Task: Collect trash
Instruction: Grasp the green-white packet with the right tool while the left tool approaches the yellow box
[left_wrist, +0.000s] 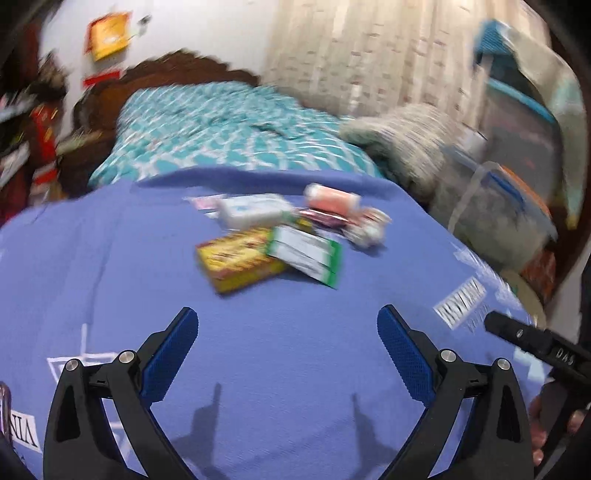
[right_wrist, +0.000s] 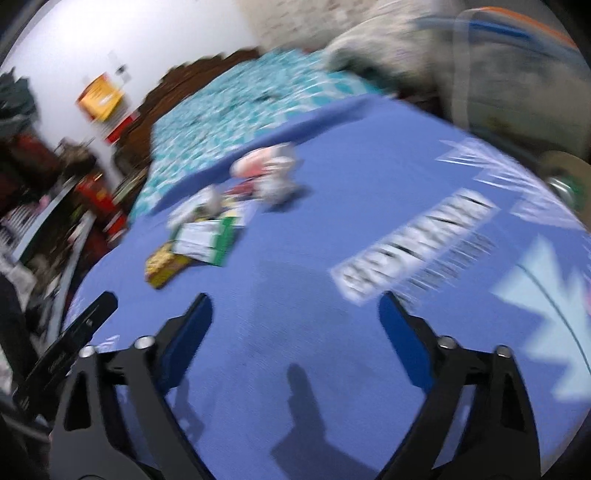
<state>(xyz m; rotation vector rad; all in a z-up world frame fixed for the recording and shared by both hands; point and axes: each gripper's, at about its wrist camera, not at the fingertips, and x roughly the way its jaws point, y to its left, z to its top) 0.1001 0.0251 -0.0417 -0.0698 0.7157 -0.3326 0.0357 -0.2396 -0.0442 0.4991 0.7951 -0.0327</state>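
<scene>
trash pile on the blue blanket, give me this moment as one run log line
stage: approach | left claw: open, empty | right claw: open, empty | trash pile: untouched on blue blanket

Dim indoor light, soft shadows on the cloth (left_wrist: 110, 258), heavy motion blur — fisheye-bent edges

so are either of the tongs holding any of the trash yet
No, nothing is held. The left tongs and right tongs both stand open over the bare blue blanket, short of the trash pile.
</scene>
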